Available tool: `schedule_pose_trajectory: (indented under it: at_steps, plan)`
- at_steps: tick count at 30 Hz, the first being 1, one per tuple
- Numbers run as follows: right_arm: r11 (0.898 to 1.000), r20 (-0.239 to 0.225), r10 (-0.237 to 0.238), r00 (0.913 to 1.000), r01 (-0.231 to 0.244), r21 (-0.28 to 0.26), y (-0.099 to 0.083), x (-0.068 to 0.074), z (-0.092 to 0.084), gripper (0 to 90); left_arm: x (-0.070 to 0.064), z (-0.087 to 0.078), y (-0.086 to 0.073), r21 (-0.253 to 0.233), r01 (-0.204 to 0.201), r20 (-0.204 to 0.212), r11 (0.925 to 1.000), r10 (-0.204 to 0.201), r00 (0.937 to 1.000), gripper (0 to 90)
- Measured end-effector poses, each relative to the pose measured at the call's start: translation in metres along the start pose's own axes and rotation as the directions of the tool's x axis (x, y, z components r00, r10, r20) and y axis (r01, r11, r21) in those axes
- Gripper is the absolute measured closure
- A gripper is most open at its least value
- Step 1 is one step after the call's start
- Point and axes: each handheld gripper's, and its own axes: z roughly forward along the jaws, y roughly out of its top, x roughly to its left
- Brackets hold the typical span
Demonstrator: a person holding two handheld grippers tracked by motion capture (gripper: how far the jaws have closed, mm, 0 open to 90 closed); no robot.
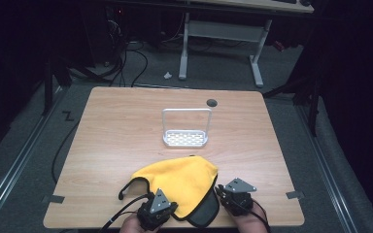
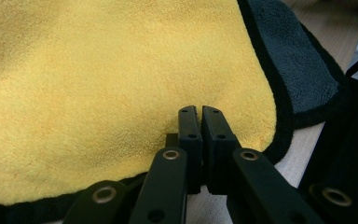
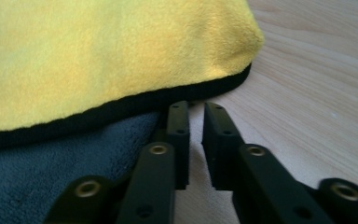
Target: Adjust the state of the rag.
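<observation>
Dark room all around, cables on the floor and a white desk frame at the back, so the lit wooden tabletop is really the whole stage. Your yellow cloth sits at the near edge, bunched and folded over on itself so its grey underside peeks out at the front, with a black trim running round the hem. Further back, well apart from the cloth, stands a little white rack with a tall handle loop, and beyond that a round cable hole.

You've got the left gripper parked on the near-left part of the cloth and the right gripper at its near-right edge. My guess is you're setting up to take two spots on the hem so you can spread or fold it.

In the left gripper view its fingers are pressed together right at the yellow pile by the hem; I can't tell for sure whether any fabric is pinched in there. In the right gripper view the fingers are nearly together with a thin gap, tips just shy of the black trim where grey meets bare wood, and nothing looks caught between them. I'd recheck both bites before lifting.
</observation>
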Motion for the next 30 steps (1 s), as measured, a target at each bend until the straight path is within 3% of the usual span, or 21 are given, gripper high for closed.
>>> schedule_pose_trajectory:
  at_steps: [4, 7, 13, 15, 17, 19, 21, 23, 25, 28, 30]
  plan:
    - [1.0, -0.06, -0.018, 0.998, 0.019, 0.003, 0.003, 0.007, 0.002, 90.0, 0.002, 0.0, -0.001, -0.003, 0.011, 0.01, 0.9999, -0.011, 0.9999, 87.9]
    - [0.998, -0.055, -0.05, 0.9972, 0.052, 0.024, 0.003, 0.013, 0.006, 90.0, 0.004, -0.001, -0.001, 0.0, 0.022, 0.019, 0.9998, -0.022, 0.9996, 87.9]
    - [0.999, -0.001, 0.006, 1.0, -0.006, 0.034, -0.002, -0.001, 0.004, 90.0, 0.01, -0.006, -0.004, 0.002, 0.039, 0.018, 0.9992, -0.039, 0.9991, 88.0]
    - [0.999, 0.037, 0.015, 0.9992, -0.016, 0.04, -0.003, -0.008, 0.003, 90.0, 0.013, -0.007, -0.005, 0.001, 0.049, 0.02, 0.9988, -0.049, 0.9986, 87.9]
    - [0.998, 0.104, 0.015, 0.9945, -0.021, 0.057, -0.006, -0.016, 0.003, 90.0, 0.014, -0.009, -0.006, 0.005, 0.054, 0.016, 0.9985, -0.054, 0.9984, 87.9]
    - [0.997, 0.132, 0.053, 0.9898, -0.06, 0.052, -0.008, -0.027, 0.002, 90.0, 0.016, -0.01, -0.005, 0.009, 0.067, 0.014, 0.9977, -0.067, 0.9976, 87.6]
    - [0.996, 0.101, 0.085, 0.9912, -0.088, 0.024, -0.009, -0.03, -0.001, 90.0, 0.016, -0.01, -0.005, 0.008, 0.072, 0.012, 0.9973, -0.073, 0.9973, 86.9]
    - [0.996, 0.057, 0.082, 0.995, -0.08, -0.032, -0.004, -0.024, -0.004, 90.0, 0.014, -0.01, -0.004, 0.003, 0.064, 0.012, 0.9979, -0.064, 0.9979, 85.2]
    - [0.997, 0.023, 0.051, 0.9985, -0.049, -0.053, 0.004, -0.011, -0.002, 90.0, 0.012, -0.011, -0.002, -0.017, 0.061, 0.023, 0.998, -0.061, 0.9979, 80.7]
    - [1.0, 0.006, 0.006, 1.0, -0.006, -0.026, 0.012, 0.002, 0.012, 90.0, 0.005, -0.011, 0.002, -0.041, 0.039, 0.078, 0.9984, -0.036, 0.9963, 63.4]
    - [1.0, -0.001, -0.001, 1.0, 0.001, -0.006, 0.015, 0.005, 0.018, 90.0, -0.001, -0.005, 0.003, -0.005, 0.024, 0.121, 0.9997, -0.024, 0.9923, 49.3]
